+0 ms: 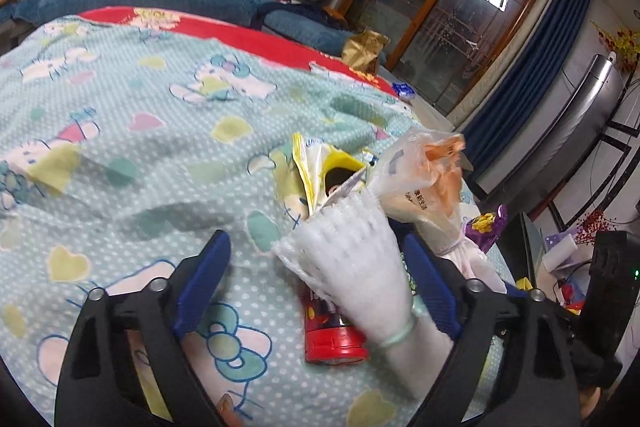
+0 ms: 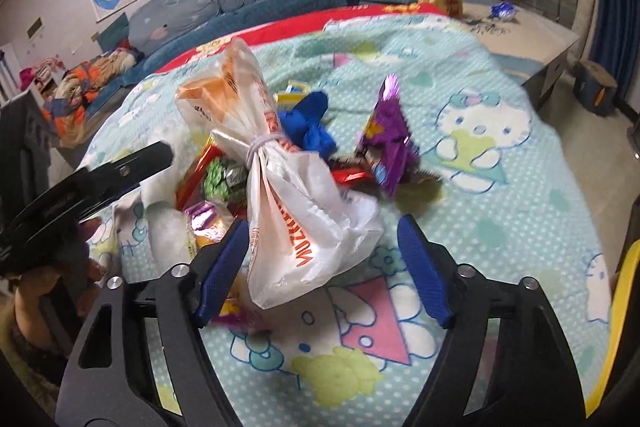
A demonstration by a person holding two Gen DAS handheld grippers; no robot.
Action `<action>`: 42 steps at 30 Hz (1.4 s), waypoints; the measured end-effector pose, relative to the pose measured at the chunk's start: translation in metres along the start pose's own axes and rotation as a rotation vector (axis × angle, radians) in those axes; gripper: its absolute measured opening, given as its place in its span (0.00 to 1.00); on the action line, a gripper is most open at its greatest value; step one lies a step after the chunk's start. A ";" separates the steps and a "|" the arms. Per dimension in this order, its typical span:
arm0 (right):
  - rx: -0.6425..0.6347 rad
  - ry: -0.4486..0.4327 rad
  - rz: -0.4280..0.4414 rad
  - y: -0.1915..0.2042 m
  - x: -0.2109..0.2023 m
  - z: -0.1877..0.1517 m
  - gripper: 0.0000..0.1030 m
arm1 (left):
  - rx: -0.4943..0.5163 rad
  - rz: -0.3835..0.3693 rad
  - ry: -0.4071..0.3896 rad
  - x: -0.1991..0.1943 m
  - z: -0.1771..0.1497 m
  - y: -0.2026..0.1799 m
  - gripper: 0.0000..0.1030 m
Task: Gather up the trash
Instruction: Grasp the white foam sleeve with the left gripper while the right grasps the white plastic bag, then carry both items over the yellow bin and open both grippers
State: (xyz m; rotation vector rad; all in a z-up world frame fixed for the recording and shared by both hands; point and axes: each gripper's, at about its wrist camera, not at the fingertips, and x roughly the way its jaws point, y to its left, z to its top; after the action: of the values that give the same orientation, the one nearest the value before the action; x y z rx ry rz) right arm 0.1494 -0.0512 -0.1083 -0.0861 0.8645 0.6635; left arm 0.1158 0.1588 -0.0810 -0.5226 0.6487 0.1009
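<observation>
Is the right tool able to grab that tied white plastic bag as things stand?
Probably yes. The right tool is open, and the tied white plastic bag already sits between its blue fingers, with nothing covering it on the near side.

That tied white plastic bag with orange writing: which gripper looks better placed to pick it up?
Probably the right gripper: the white bag lies between its open fingers. The left gripper is open around white foam netting.
</observation>
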 end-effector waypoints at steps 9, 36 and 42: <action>0.033 -0.017 0.012 0.000 -0.005 -0.013 0.38 | 0.010 -0.032 0.004 -0.007 -0.007 -0.005 0.37; 0.080 -0.189 -0.017 -0.010 -0.087 -0.028 0.35 | 0.164 -0.118 -0.158 -0.083 -0.001 -0.072 0.17; 0.108 -0.206 -0.048 -0.026 -0.101 -0.034 0.35 | 0.220 -0.145 -0.169 -0.089 -0.007 -0.096 0.17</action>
State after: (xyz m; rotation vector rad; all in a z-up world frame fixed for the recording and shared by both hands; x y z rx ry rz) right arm 0.0942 -0.1342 -0.0621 0.0576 0.6959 0.5687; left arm 0.0649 0.0787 0.0096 -0.3433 0.4481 -0.0624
